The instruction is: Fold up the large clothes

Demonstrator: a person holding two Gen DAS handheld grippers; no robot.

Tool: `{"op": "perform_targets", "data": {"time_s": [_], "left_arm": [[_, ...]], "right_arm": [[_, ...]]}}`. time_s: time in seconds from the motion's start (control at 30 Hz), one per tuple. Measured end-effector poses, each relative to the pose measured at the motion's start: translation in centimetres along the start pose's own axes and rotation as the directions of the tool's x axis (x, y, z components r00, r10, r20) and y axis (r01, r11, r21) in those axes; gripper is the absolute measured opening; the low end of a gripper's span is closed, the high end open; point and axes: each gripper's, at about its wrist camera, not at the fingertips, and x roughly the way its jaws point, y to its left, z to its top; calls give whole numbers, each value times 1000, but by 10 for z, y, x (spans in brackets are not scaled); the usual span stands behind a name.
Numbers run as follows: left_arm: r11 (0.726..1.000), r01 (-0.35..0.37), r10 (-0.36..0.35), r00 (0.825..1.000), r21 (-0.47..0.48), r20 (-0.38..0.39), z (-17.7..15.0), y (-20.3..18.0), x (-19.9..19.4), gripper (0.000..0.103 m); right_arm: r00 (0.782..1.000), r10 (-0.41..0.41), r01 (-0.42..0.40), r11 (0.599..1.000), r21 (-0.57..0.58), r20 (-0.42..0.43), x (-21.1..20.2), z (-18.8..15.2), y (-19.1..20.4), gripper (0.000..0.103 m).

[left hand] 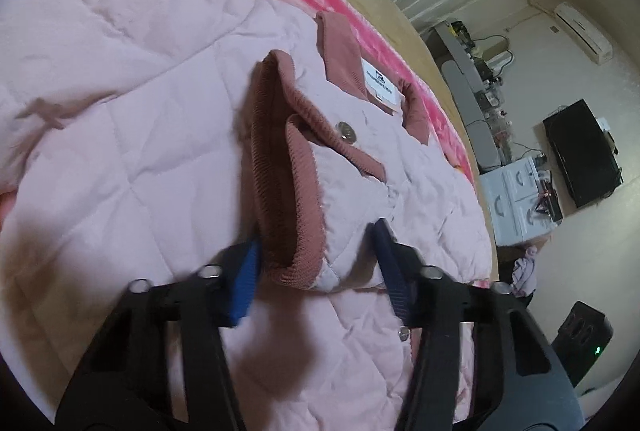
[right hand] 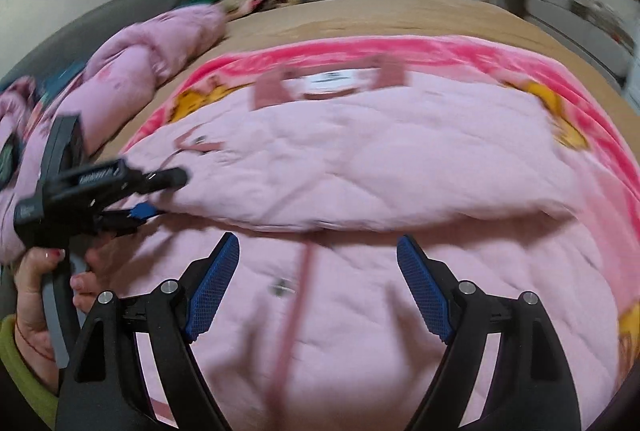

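Observation:
A pale pink quilted jacket with a dusty-rose corduroy collar lies spread on a bed. In the left wrist view my left gripper is open, its blue pads either side of the folded collar edge and the quilted front. A white label shows at the neck. In the right wrist view the jacket has one fold lying across it, and my right gripper is open and empty above its lower front. My left gripper also shows there at the jacket's left edge.
A pink cartoon blanket lies under the jacket on a tan bed sheet. Another pink garment lies at the far left of the bed. A desk with clutter, white boxes and a black box stand beyond the bed.

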Motion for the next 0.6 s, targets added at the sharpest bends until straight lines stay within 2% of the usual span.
{"op": "perform_targets", "data": {"time_s": [0.03, 0.13, 0.33, 0.4, 0.43, 0.53, 0.6], "left_arm": [[1000, 11, -11, 1000, 6, 11, -1, -1, -1, 23], [998, -2, -2, 998, 67, 63, 0, -13, -12, 15], [974, -28, -21, 977, 227, 212, 17, -59, -76, 13], [969, -31, -30, 971, 246, 239, 18, -63, -88, 13], [966, -43, -22, 968, 253, 251, 20, -61, -92, 13], [957, -131, 60, 962, 258, 265, 22, -48, -82, 13], [954, -183, 126, 964, 238, 233, 23, -32, -66, 13]], "right_arm": [[1000, -10, 10, 1000, 29, -1, -3, -1, -9, 80], [999, -41, 41, 995, 94, -2, -10, -6, -32, 80], [995, -103, 101, 986, 134, 8, -19, -4, -59, 79], [992, -129, 125, 983, 134, 17, -20, 2, -63, 79], [990, -139, 134, 982, 134, 25, -20, 7, -65, 79], [982, -180, 171, 976, 137, 56, -17, 26, -71, 79], [974, -214, 204, 970, 136, 68, -10, 43, -74, 79]]}}
